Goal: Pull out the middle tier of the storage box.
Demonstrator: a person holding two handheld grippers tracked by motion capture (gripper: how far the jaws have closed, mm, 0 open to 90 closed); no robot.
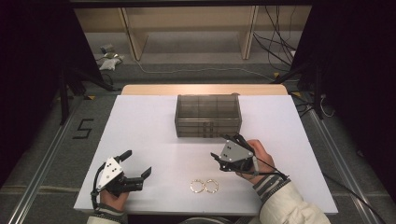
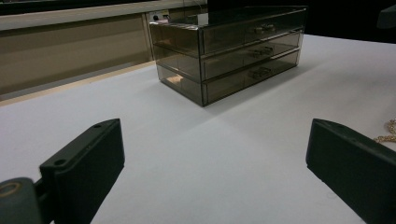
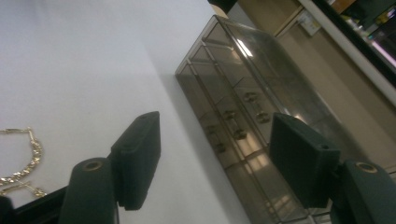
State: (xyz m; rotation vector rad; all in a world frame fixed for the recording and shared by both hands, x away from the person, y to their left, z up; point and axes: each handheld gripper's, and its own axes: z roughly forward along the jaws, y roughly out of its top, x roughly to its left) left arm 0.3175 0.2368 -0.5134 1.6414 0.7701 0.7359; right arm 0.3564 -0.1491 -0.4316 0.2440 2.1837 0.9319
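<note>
Smoky drawer box (image 3: 243,112) just ahead of right gripper (image 3: 219,154), between parted jaws

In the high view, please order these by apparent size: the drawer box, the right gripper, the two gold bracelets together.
1. Drawer box, clearly largest.
2. Right gripper.
3. Gold bracelets, smallest, though the gripper is raised nearer the camera, so that gap is unsure.

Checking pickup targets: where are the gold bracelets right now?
In the high view the two gold bracelets lie side by side on the white table near its front edge, between the left gripper and right gripper, in front of the smoky drawer box.
</note>
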